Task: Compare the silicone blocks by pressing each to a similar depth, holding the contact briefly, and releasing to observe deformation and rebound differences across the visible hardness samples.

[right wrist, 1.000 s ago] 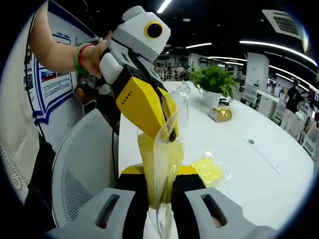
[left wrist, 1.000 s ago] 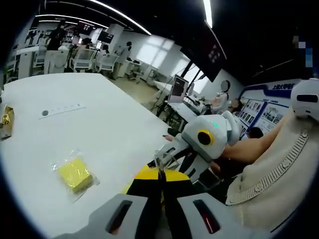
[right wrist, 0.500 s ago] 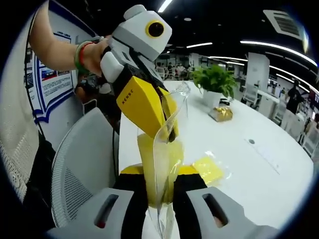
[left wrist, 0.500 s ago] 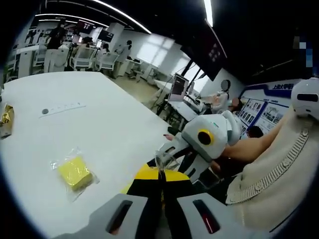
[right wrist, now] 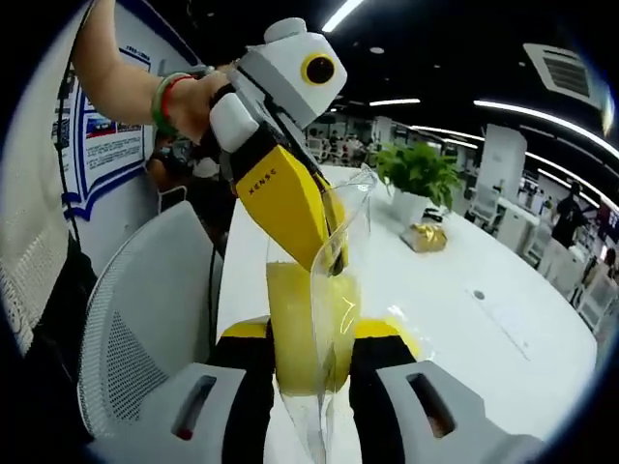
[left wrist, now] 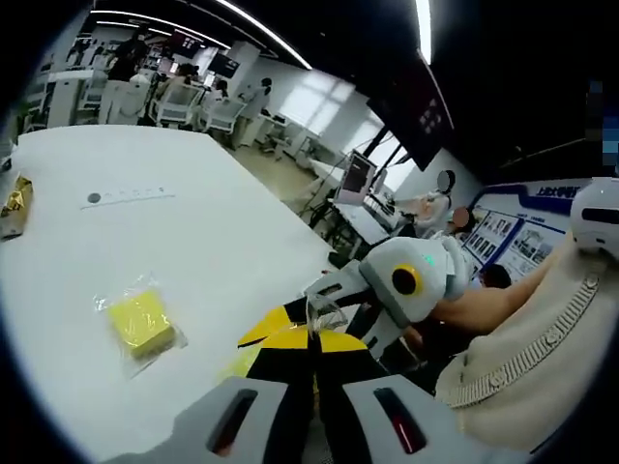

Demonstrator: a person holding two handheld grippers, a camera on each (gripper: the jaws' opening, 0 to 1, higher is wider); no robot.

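Note:
A yellow silicone block (right wrist: 302, 333) in a clear plastic bag (right wrist: 340, 208) stands upright between the jaws of my right gripper (right wrist: 309, 336), which is shut on it. My left gripper (right wrist: 334, 259) comes down from the upper left, and its yellow fingers pinch the bag's upper edge. In the left gripper view my left gripper (left wrist: 311, 335) is shut on the clear bag (left wrist: 319, 309), with the right gripper's white body (left wrist: 411, 280) just beyond. A second bagged yellow block (left wrist: 140, 324) lies flat on the white table (left wrist: 193, 232).
A gold-wrapped object (left wrist: 12, 198) sits at the table's far left and shows again (right wrist: 426, 237) beside a potted plant (right wrist: 421, 174). A grey mesh chair (right wrist: 135, 329) stands by the table's near edge. A person's forearm (right wrist: 116, 92) holds the left gripper. Desks and people fill the room behind.
Both views have shifted slightly with the hands. The left gripper has tilted a little and still pinches the bag, and the right gripper keeps its hold on the block.

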